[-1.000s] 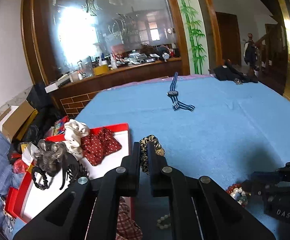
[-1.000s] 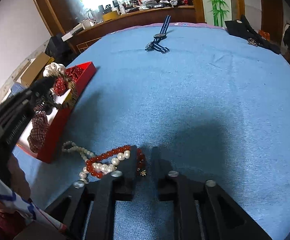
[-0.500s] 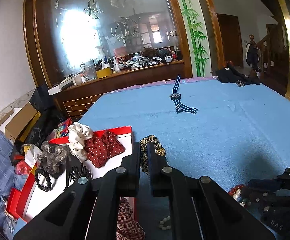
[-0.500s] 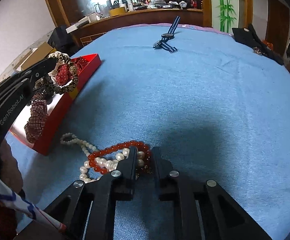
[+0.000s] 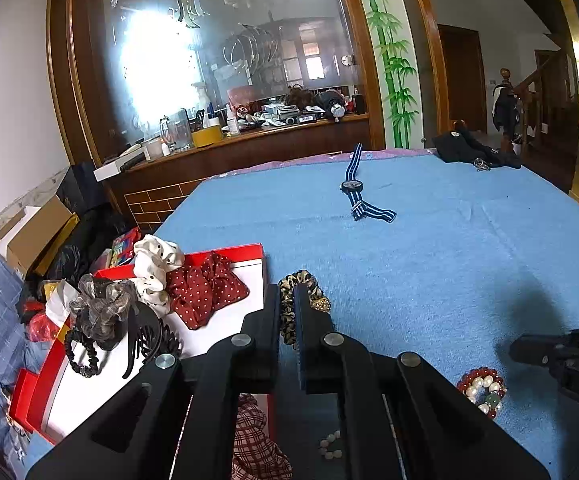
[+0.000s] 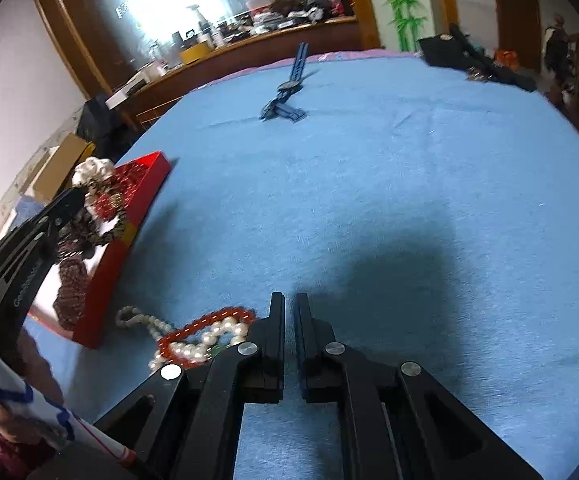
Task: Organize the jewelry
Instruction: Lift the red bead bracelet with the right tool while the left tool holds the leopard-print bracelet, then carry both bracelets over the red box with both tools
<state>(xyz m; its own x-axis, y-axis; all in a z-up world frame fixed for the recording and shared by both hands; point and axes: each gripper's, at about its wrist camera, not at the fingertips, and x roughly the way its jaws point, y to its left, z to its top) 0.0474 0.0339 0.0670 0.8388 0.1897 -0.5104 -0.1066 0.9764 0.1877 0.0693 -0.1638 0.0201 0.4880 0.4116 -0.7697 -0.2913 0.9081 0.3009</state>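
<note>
mirror (image 5: 209,60) – back wall | cardboard box (image 5: 37,236) – floor | black garment (image 5: 469,148) – table's far edge

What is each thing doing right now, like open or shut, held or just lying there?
Left tongs: shut on the leopard scrunchie, over the edge of the red tray.
Right tongs: just closed, nothing seen between them.
Bead bracelets: loose heap on the blue cloth, left of the right tongs.
Watch: lying unbuckled, strap spread out.
Red tray: open, holding scrunchies and hair clips.
</note>
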